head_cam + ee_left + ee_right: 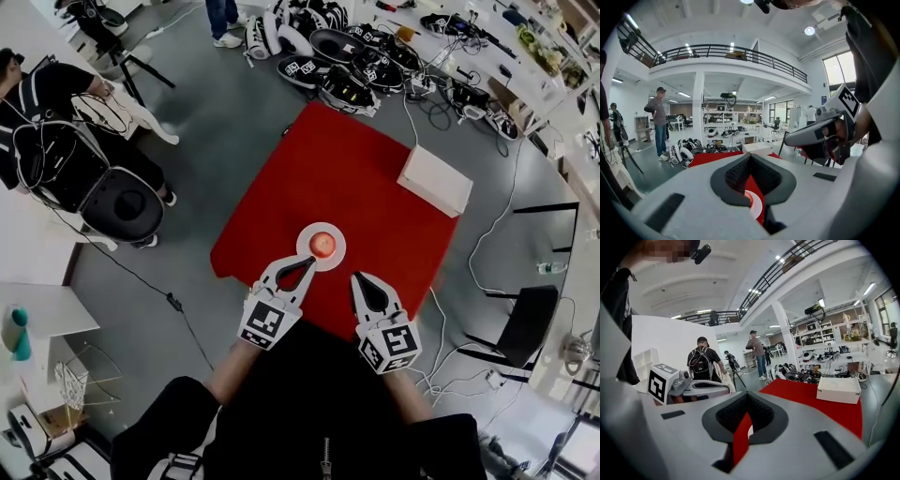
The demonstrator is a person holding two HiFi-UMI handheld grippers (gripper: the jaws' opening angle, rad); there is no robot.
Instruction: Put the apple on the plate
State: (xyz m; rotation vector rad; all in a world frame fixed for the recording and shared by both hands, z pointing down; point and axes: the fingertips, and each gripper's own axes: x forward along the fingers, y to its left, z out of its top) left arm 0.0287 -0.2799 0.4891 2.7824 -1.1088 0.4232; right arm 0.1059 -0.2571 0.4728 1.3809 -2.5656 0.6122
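Note:
A red apple [322, 245] rests on a small white plate [306, 242] near the front edge of the red table [347, 169]. My left gripper [308, 263] hovers just in front of the plate's near left rim, shut and holding nothing. To the right of it, my right gripper [357, 278] is also shut and empty, short of the plate. In the left gripper view a sliver of the plate [758, 206] and the apple [747, 198] shows through the gap behind the closed tips. The right gripper view shows only red cloth there.
A white box [434, 180] lies at the table's far right corner. Helmets and cables [347, 56] are heaped on the floor beyond the table. A seated person [47, 103] and a black chair [122, 204] are at the left, another chair [525, 314] at the right.

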